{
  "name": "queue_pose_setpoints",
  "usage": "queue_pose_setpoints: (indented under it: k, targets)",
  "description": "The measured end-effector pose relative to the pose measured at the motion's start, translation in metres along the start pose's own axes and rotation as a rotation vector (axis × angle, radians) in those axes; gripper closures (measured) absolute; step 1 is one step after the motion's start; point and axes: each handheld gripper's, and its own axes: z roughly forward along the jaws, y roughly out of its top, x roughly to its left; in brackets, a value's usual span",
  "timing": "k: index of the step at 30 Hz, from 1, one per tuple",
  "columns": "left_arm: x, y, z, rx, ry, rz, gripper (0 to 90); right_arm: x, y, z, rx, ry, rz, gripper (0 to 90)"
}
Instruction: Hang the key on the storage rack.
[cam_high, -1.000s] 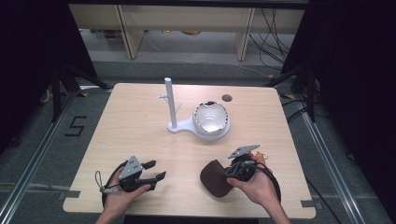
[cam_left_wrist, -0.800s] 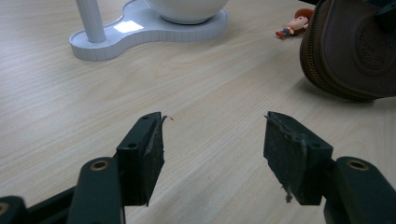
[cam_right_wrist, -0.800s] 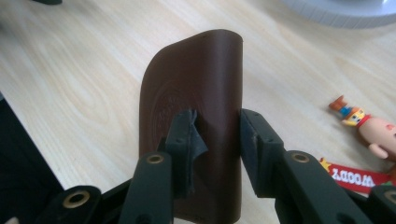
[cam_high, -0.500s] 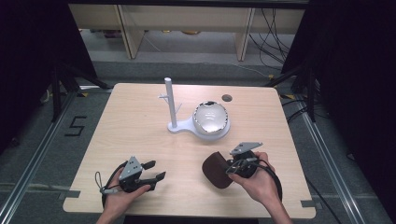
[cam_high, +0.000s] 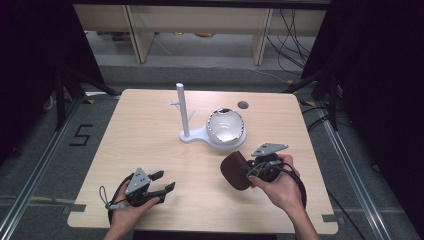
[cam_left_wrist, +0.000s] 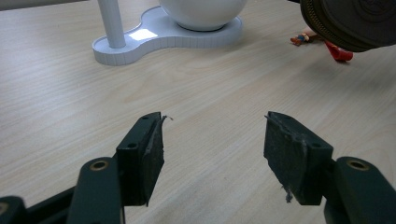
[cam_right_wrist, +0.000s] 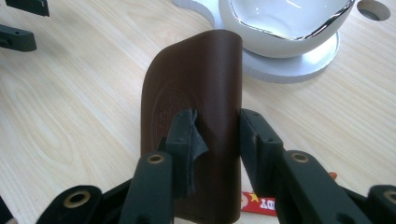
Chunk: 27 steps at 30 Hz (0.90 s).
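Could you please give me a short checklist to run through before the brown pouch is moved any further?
1. Right gripper clamped on the brown pouch: ok.
2. Pouch lifted clear of the table: cannot tell.
3. Left gripper open and holding nothing: ok.
4. White bowl seated on its white stand: ok.
5. Pouch zipper closed: cannot tell.

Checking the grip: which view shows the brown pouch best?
The right gripper view: the brown pouch stands close-up, clamped between the fingers. The high view shows it small; the left gripper view catches its zippered edge.
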Motion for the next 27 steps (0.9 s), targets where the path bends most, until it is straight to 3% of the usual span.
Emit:
queue_pose_setpoints:
  k: [22,23,27]
  targets:
    - [0.002,-0.003,0.001,-0.008,0.012,0.004,37.0,-0.011,0.022,-0.012,-0.055,-0.052,-0.002,67.6]
    - [0.002,-0.003,0.001,-0.008,0.012,0.003,37.0,-0.012,0.022,-0.012,-0.056,-0.056,-0.02,67.6]
    - [0.002,-0.003,0.002,-0.011,0.006,0.0,37.0,-0.013,0.026,-0.013,-0.068,-0.066,-0.001,67.6]
